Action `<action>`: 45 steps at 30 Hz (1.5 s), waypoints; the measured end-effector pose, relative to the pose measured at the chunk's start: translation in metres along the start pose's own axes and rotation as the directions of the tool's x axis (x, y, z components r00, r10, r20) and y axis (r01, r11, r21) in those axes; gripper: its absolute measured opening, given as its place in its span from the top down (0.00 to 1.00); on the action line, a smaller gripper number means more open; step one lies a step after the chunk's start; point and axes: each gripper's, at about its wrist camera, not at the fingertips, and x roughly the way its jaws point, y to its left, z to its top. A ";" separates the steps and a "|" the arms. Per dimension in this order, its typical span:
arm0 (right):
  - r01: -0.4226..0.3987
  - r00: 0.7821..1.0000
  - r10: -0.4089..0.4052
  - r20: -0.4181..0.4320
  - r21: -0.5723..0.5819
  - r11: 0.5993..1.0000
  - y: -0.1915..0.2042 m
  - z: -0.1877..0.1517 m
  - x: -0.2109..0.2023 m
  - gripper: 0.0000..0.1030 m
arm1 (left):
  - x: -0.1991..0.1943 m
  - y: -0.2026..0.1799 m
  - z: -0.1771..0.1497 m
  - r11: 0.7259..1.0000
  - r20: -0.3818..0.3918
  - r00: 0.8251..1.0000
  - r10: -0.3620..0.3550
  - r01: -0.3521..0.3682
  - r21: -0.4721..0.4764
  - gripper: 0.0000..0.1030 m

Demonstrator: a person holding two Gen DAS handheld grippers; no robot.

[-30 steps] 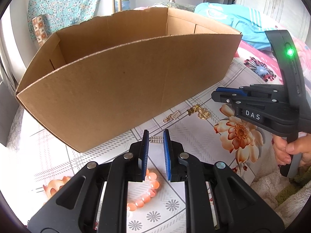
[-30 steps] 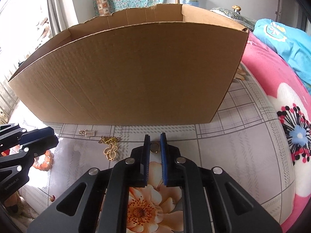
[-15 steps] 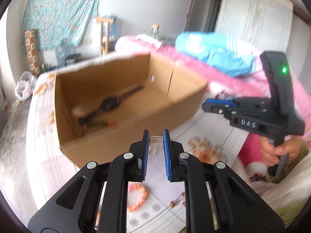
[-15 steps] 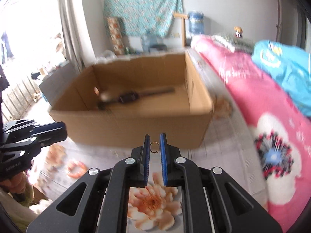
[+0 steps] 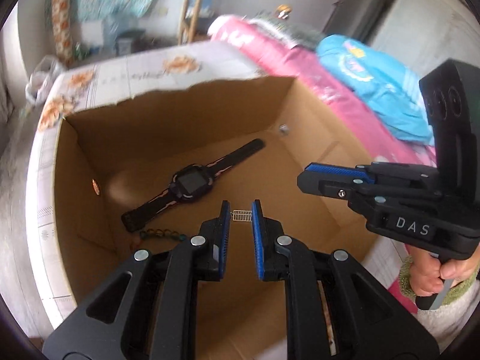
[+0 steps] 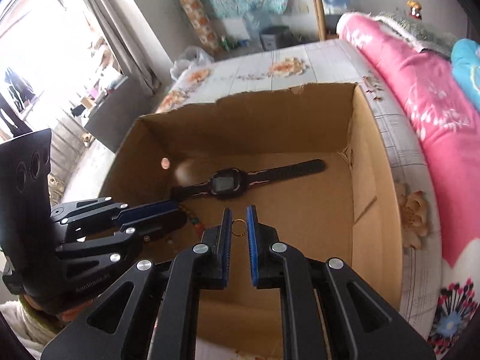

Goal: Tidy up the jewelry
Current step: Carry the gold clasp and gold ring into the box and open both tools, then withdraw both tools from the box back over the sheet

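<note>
Both grippers hang over the open cardboard box (image 5: 90, 210) (image 6: 378, 186). My left gripper (image 5: 241, 214) is shut on a small silver ladder-shaped charm (image 5: 242, 216), pinched between its blue pads. A thin gold ring (image 6: 239, 227) is clamped in my right gripper (image 6: 239, 225), which is shut. On the box floor lies a black wristwatch (image 5: 192, 184) (image 6: 228, 183) with its strap spread out. A dark beaded bracelet (image 5: 162, 234) (image 6: 195, 220) lies near the watch's strap end. Each gripper shows at the side of the other's view.
The box stands on a floral-printed bed sheet (image 6: 288, 66). A pink blanket (image 6: 420, 96) and a blue garment (image 5: 369, 90) lie to the right. A person's hand (image 5: 435, 276) grips the right tool's handle. A window with curtains is at the far left.
Both grippers rose from the sheet in front of the box and moved forward over its rim, each carrying its piece. The box's inside with the watch has come into view.
</note>
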 end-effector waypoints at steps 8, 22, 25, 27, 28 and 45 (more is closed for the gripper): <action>-0.017 0.997 0.026 -0.079 0.105 0.994 -0.025 0.017 0.028 0.89 | 0.015 0.017 0.003 0.994 -0.047 0.999 -0.011 0.006 -0.108 0.86; -0.017 0.999 0.020 -0.027 0.122 0.992 -0.035 0.019 0.017 0.87 | 0.019 0.024 0.007 0.989 -0.034 0.999 -0.031 0.026 -0.146 0.82; -0.002 1.000 0.002 -0.002 0.110 0.994 -0.032 0.019 0.009 0.78 | 0.018 0.025 0.007 0.988 -0.029 0.999 -0.029 0.024 -0.152 0.82; 0.008 1.000 -0.009 0.011 0.103 0.995 -0.031 0.018 0.003 0.77 | 0.018 0.025 0.007 0.988 -0.028 0.999 -0.028 0.024 -0.154 0.82; 0.009 1.000 -0.011 0.017 0.102 0.995 -0.030 0.017 0.000 0.77 | 0.018 0.025 0.007 0.988 -0.027 0.999 -0.027 0.023 -0.152 0.82; 0.049 0.948 -0.083 0.306 0.117 0.992 -0.014 -0.036 -0.096 0.39 | -0.057 -0.012 -0.026 0.999 0.229 0.973 0.010 -0.018 0.034 0.41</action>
